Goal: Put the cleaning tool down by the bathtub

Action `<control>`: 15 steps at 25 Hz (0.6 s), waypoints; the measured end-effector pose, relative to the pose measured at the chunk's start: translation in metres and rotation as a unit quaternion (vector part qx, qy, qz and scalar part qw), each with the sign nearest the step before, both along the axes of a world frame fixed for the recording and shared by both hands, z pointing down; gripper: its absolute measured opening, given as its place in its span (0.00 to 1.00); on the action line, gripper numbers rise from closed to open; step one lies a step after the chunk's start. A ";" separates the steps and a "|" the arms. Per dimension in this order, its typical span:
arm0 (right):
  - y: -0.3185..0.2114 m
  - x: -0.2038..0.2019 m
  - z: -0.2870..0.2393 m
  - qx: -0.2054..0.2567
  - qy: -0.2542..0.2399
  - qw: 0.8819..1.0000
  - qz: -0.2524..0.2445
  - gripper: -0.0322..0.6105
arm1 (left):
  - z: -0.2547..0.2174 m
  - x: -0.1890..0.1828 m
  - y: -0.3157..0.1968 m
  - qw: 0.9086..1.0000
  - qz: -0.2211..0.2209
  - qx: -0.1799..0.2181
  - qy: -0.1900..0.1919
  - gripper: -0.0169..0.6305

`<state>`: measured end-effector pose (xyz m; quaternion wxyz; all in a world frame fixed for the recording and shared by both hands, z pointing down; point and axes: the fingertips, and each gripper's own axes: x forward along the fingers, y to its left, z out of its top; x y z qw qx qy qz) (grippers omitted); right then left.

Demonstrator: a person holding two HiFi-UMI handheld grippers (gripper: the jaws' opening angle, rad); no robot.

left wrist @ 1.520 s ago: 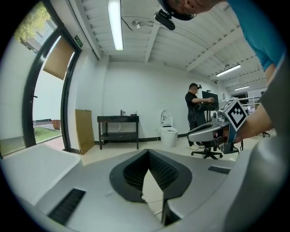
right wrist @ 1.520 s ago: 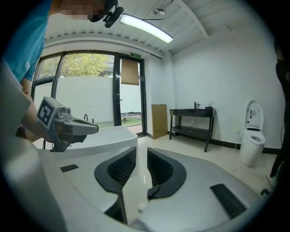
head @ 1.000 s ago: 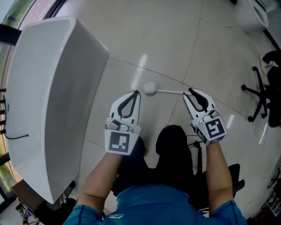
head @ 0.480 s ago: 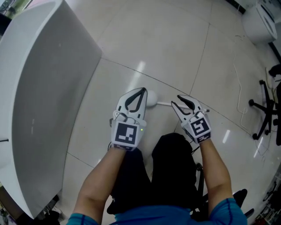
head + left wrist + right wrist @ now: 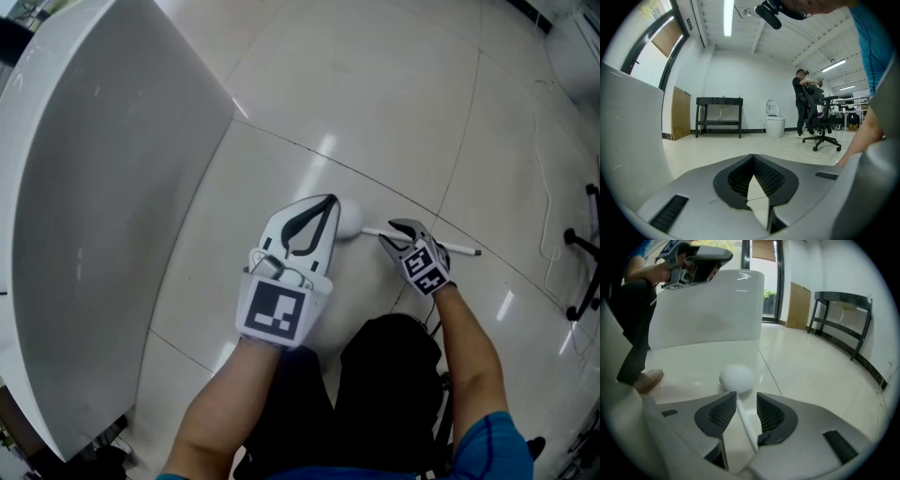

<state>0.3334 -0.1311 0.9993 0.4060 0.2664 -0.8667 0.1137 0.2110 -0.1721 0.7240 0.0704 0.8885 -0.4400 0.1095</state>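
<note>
Two claws hang low over the floor (image 5: 394, 112). The cleaning tool (image 5: 352, 221) appears to rest there, at three o'clock of the bathtub (image 5: 112, 187), with its round white head toward the tub. The right claw (image 5: 388, 233) has just been opening; its jaws stand apart and the thin handle lies unpinched between them. The left claw (image 5: 328, 202) is closed and empty. The tool looks light and stiff, and its smooth handle may slip, so mid-handle seems the best place to grip.

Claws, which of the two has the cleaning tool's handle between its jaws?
The right claw: its jaws, just opening, straddle the handle of the cleaning tool. The left claw is shut and empty.
</note>
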 end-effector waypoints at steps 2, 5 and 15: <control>0.002 -0.002 0.022 -0.016 0.010 1.000 -0.011 0.31 | 0.005 -0.002 0.001 1.000 0.004 -0.012 -0.001 0.03; 0.002 -0.004 0.044 -0.031 0.017 0.999 -0.014 0.31 | 0.015 -0.004 -0.001 0.999 0.001 -0.026 -0.018 0.03; 0.009 -0.003 0.099 -0.059 0.061 0.996 -0.017 0.31 | 0.026 0.013 -0.005 0.999 0.026 -0.028 -0.026 0.03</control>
